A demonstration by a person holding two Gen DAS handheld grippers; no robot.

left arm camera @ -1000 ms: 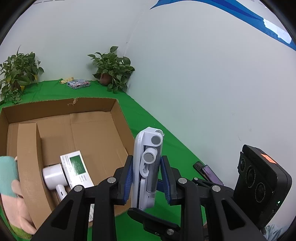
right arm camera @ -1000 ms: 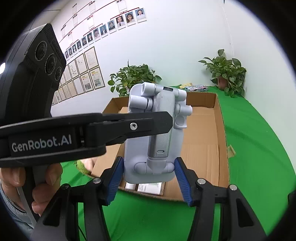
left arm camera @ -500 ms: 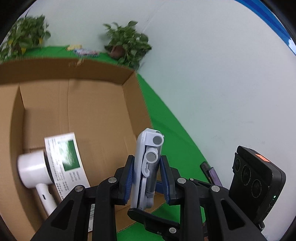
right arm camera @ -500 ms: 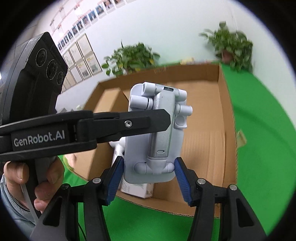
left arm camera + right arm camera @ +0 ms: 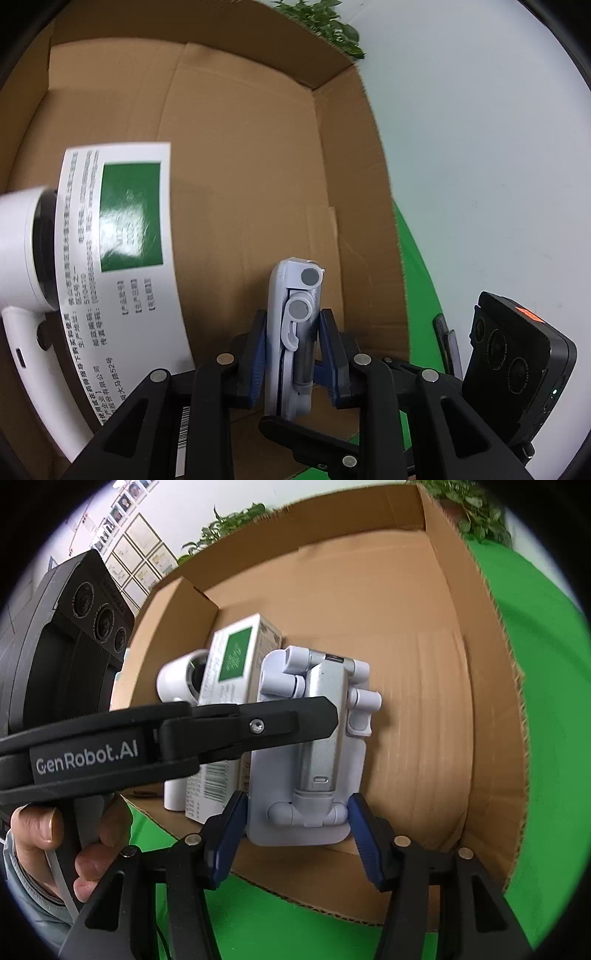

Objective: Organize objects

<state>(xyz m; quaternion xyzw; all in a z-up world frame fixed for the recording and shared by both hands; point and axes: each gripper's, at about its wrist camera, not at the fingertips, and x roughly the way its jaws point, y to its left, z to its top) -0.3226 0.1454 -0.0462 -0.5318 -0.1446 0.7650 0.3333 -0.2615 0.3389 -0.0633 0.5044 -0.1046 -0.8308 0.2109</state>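
Nearest the cameras, the left gripper (image 5: 291, 354) was clamped on the thin edges of a pale grey folding phone stand (image 5: 293, 339), its blue pads pressed against both sides. The right gripper (image 5: 297, 821) bracketed the same stand's broad base, its fingers (image 5: 229, 830) set wide and touching or just beside the lower corners; whether they gripped it could not be told. The stand hung upright over the near wall of the open cardboard box (image 5: 369, 229), above the floor inside and not yet resting on it. Further in, toward the box's left side, a white carton with a green panel (image 5: 122, 236) lay just beside a white handheld appliance (image 5: 18, 251), both already packed. Beyond the box lay green cloth (image 5: 546, 664) and potted plants (image 5: 476, 509) against the wall. By these views the sorting was partly done: two items were in, and the stand apparently remained to be lowered and released.
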